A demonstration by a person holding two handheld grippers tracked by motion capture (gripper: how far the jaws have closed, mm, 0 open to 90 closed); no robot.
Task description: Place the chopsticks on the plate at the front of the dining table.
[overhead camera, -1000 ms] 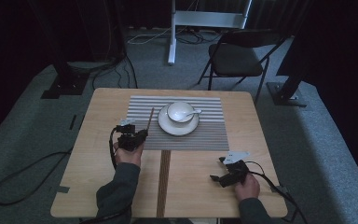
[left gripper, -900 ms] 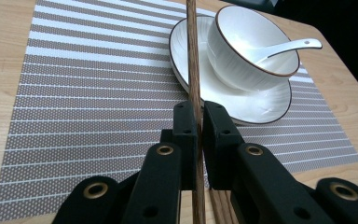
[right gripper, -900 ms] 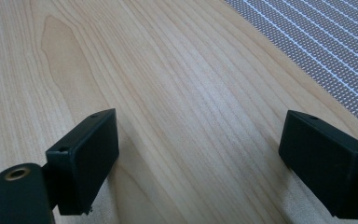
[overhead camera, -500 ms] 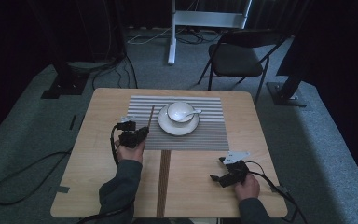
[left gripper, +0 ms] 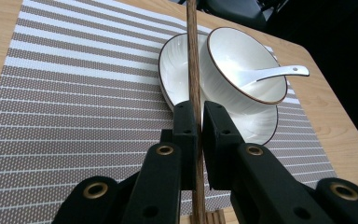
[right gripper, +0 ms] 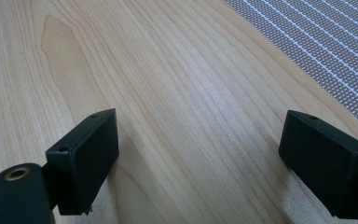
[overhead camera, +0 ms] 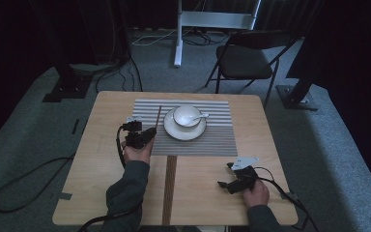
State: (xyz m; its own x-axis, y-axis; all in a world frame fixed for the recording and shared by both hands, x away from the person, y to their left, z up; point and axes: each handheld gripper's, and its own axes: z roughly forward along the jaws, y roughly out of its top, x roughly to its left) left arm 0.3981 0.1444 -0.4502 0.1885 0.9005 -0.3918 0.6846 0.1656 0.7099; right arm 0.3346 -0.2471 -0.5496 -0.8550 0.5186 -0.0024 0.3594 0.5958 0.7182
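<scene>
Dim room with grey carpet and a folding chair (overhead camera: 246, 60) beyond the wooden desk (overhead camera: 101, 193); striped placemat (overhead camera: 217, 140) spread on the far half.

Status:
- Left claw (overhead camera: 142, 137): clamped together on a thin brown chopstick (left gripper: 193, 56), gripped near its lower end, with the long free end running ahead of the jaws and slightly upward.
- Just beyond the left claw tips and a little to their right: white bowl (left gripper: 242, 70) seated on a white plate (left gripper: 172, 70), white spoon (left gripper: 279, 72) resting inside the bowl with its handle over the far rim.
- Right claw (right gripper: 200, 140): jaws wide apart, empty, low over bare wood, well apart from the left claw.
- Behind the left claw, toward the near edge: a second brown stick (overhead camera: 168, 188) lying flat on the desk.

Step in hand, as judged: placing the chopstick on the placemat beside the plate.

Procedure:
1. Maintain firm pressure on the chopstick; expect pivoting, given the long overhang ahead of the jaws.
2. Lower the far tip first, just beside the plate rim, without touching the plate or bowl.
3. Lay the shaft flat across the stripes before easing the jaws apart.
4. Withdraw straight back, clear of the cable.

Risk: a knock against the plate, likely to shift the bowl and spoon.
</scene>
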